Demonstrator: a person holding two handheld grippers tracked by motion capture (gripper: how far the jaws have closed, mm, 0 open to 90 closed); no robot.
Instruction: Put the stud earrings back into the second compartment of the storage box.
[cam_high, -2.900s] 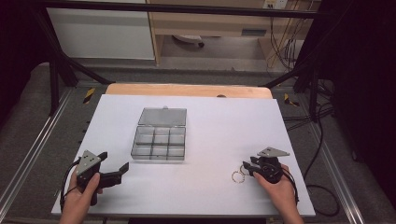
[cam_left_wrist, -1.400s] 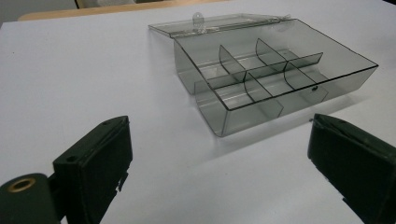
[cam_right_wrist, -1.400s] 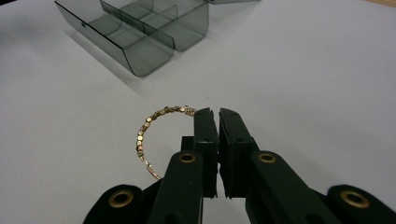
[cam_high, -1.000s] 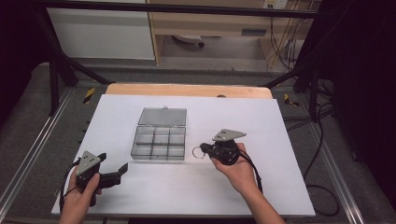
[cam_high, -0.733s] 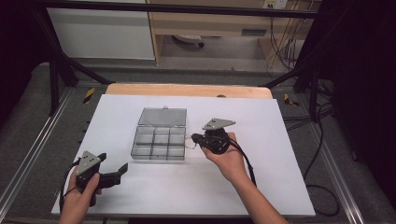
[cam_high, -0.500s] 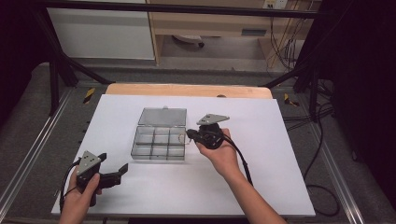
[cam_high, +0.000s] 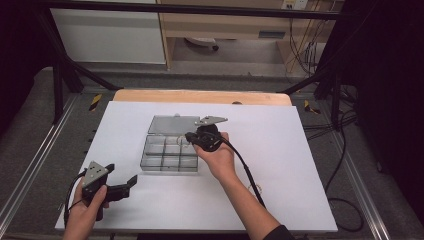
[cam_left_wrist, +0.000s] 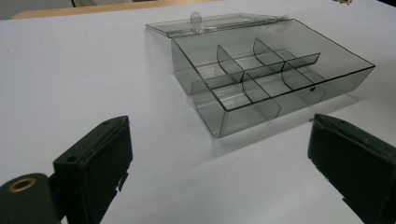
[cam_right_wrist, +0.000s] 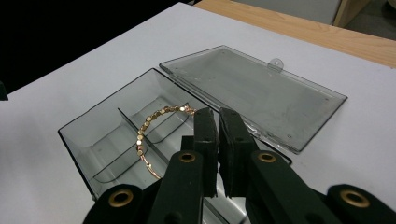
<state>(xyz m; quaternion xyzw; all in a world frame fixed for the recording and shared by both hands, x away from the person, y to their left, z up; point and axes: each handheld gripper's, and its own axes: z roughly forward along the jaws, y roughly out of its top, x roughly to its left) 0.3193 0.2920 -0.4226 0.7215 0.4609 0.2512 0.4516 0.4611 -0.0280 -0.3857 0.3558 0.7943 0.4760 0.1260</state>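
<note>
While my left tongs (cam_high: 131, 181) rest wide apart on the table (cam_high: 300, 150), my right tongs (cam_right_wrist: 218, 116) clamp a gold bracelet (cam_right_wrist: 148, 130) above the open box (cam_right_wrist: 107, 135).

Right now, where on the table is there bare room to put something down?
Free: the wide strip right of the right hand, and the far-left corner beyond the box. Crowded: the middle, where the right gripper holds a bracelet over the box; the left gripper fills the near-left.
</note>
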